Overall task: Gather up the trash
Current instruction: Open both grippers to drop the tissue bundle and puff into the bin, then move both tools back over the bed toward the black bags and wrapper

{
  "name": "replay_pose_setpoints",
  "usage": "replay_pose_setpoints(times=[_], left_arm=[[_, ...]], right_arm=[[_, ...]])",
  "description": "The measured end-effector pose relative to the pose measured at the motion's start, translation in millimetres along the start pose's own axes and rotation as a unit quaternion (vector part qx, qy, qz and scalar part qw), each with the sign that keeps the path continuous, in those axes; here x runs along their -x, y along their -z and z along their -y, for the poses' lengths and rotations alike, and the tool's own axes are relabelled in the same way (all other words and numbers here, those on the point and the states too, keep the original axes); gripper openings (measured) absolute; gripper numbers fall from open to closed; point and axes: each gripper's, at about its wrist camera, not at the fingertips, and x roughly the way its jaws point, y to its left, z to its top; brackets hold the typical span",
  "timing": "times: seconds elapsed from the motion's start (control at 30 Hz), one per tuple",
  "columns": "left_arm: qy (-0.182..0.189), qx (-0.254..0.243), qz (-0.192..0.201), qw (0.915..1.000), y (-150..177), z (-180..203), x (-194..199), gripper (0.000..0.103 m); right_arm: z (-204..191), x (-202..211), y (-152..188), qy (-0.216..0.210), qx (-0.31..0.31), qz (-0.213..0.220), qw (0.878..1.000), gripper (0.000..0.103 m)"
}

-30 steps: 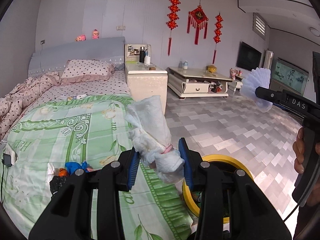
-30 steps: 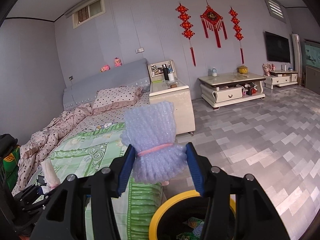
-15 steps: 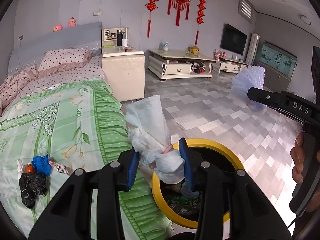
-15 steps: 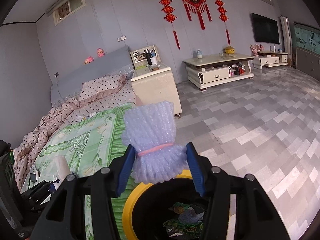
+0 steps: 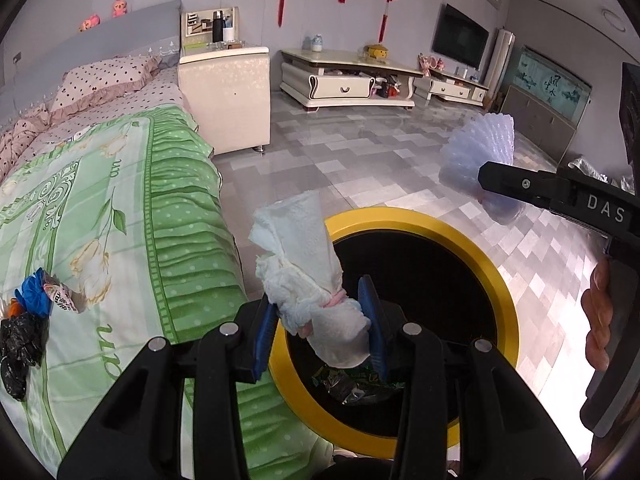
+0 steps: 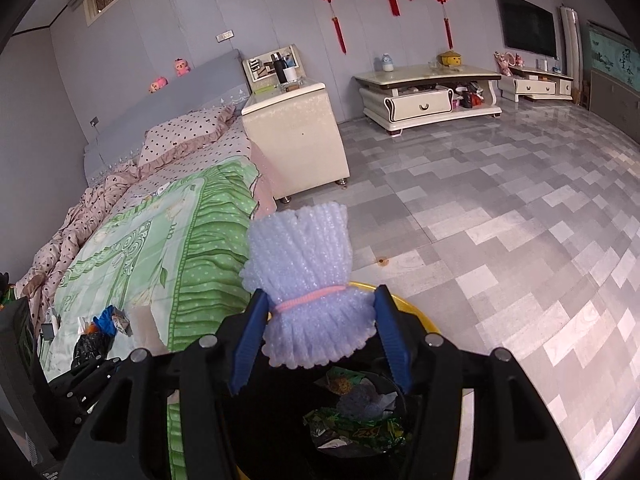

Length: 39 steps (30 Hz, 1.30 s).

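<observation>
Grey tiled bedroom floor (image 6: 500,208) is seen past a green bedspread (image 5: 120,216), with a yellow-rimmed bin (image 5: 472,248) parked right beside it. A white tissue wad (image 5: 308,280) is pinched by the left gripper (image 5: 320,324) over the bin mouth. A lilac foam bundle (image 6: 308,280) is clamped in the right gripper (image 6: 318,332), also above the bin. More scraps (image 5: 28,312) are left on the bedspread.
</observation>
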Motion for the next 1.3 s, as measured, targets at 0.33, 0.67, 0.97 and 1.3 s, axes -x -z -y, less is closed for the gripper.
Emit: replay_pose_setpoints(times=[0.33, 0.67, 0.97, 1.3], left_arm=[[0.018, 0.0, -0.003, 0.9998, 6.7, 3.8, -2.0, 0.041], [0.018, 0.006, 0.013, 0.9997, 6.8, 2.4, 18.8, 0.064], [-0.008, 0.021, 0.039, 0.999, 8.6, -22.2, 43.4, 0.084], [-0.059, 0.045, 0.069, 0.9948, 11.1, -76.6, 86.0, 0.09]], right_arm=[[7.6, -5.4, 1.6, -0.002, -0.009, -0.011, 1.0, 0.054], [11.3, 7.8, -1.1, 0.013, -0.021, -0.003, 1.0, 0.065], [5.8, 22.3, -0.9, 0.021, -0.021, 0.015, 0.999, 0.073], [-44.7, 44.1, -5.6, -0.019, 0.017, 0.052, 0.998, 0.082]])
